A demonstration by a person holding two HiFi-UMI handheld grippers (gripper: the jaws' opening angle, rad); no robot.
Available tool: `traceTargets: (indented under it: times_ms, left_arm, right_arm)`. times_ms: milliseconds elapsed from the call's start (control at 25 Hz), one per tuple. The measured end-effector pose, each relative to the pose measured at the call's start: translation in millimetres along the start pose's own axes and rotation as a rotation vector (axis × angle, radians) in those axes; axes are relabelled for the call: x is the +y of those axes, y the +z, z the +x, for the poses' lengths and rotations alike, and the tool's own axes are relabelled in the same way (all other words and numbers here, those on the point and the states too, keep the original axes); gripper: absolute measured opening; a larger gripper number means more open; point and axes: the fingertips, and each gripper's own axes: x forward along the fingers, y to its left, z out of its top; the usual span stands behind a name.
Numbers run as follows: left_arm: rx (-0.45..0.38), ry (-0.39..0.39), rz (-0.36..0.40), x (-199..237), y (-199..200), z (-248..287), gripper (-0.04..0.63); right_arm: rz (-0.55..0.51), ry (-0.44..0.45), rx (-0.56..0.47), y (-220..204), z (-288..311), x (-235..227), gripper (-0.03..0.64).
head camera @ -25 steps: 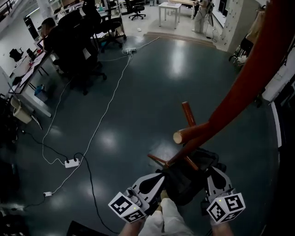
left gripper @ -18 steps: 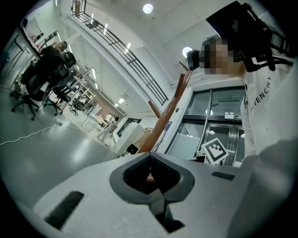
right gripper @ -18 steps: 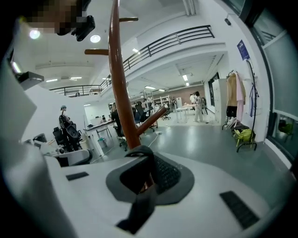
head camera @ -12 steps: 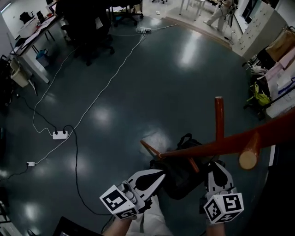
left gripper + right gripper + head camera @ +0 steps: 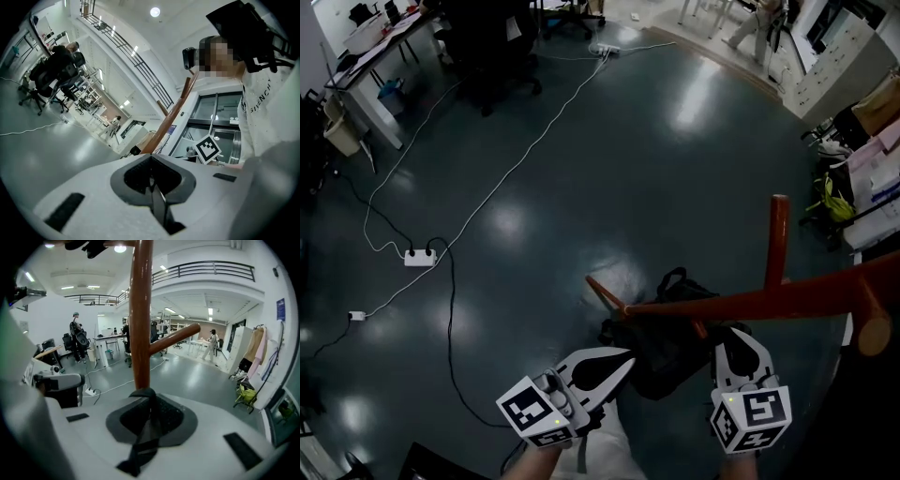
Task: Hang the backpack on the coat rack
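We hold the backpack (image 5: pixel 661 356) just beside the coat rack (image 5: pixel 750 302), under its pegs. Our right gripper (image 5: pixel 733 337) pinches a black strap (image 5: pixel 147 427). Our left gripper (image 5: pixel 622 361) is pressed together on a thin dark strip (image 5: pixel 158 206).

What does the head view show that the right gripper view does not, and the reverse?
Only the head view shows the body of the black fabric backpack and the right gripper's own black-and-white marker cube. Only the right gripper view shows a black webbing strap pinched in that gripper's closed tongs, and a person standing far off. Both show the red-brown wooden coat rack and the glossy dark floor.
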Motion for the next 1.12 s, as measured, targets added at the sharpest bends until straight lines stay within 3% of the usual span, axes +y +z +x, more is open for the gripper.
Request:
traceTargets:
  times_ms: [360,640,920,1120]
  left_arm:
    - [-0.01,0.006,-0.009,3,2,-5,0.009]
    - [-0.022,0.019,-0.01,1,3,-11,0.009]
    - [-0.034,0.04,-0.012,-1,0,-20,0.009]
    - [-0.033,0.03,-0.002,-13,1,-21,0.009]
  right_arm:
    - [-0.159,0.047,0.084,1,3,18,0.034]
    - [-0.216,0.047,0.121,-1,0,14,0.055]
    - [-0.167,0.085,0.009,21,-21,17,0.071]
    - [-0.074,0.152,-0.031,16,-35,24,0.071]
